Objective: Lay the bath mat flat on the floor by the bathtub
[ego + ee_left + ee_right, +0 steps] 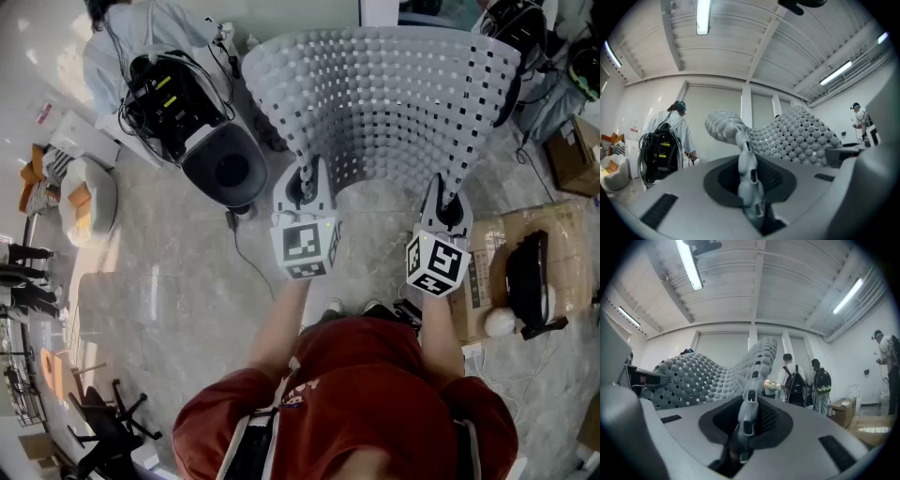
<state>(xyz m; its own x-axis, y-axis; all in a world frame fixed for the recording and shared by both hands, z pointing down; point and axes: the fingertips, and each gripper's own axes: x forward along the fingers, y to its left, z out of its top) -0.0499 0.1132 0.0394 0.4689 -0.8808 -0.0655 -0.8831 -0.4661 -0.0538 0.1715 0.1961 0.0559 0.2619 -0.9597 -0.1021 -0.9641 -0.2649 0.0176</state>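
The grey bath mat (384, 103), knobbly and full of small square holes, hangs spread in the air in front of me, above the marble floor. My left gripper (302, 185) is shut on its near left edge, and my right gripper (452, 204) is shut on its near right edge. In the left gripper view the mat's edge (749, 164) runs pinched between the jaws of the left gripper (748, 180), and the sheet billows off to the right. The right gripper (744, 425) clamps the mat's edge (751, 399) the same way, with the sheet spreading left. No bathtub shows in any view.
A person in white (141, 42) stands at the back left beside a black equipment pack (173, 98) and a round dark unit (225, 167); a cable trails from it. A cardboard sheet (487, 272) with a black device (530, 277) lies at the right. Two people with backpacks (794, 380) stand beyond.
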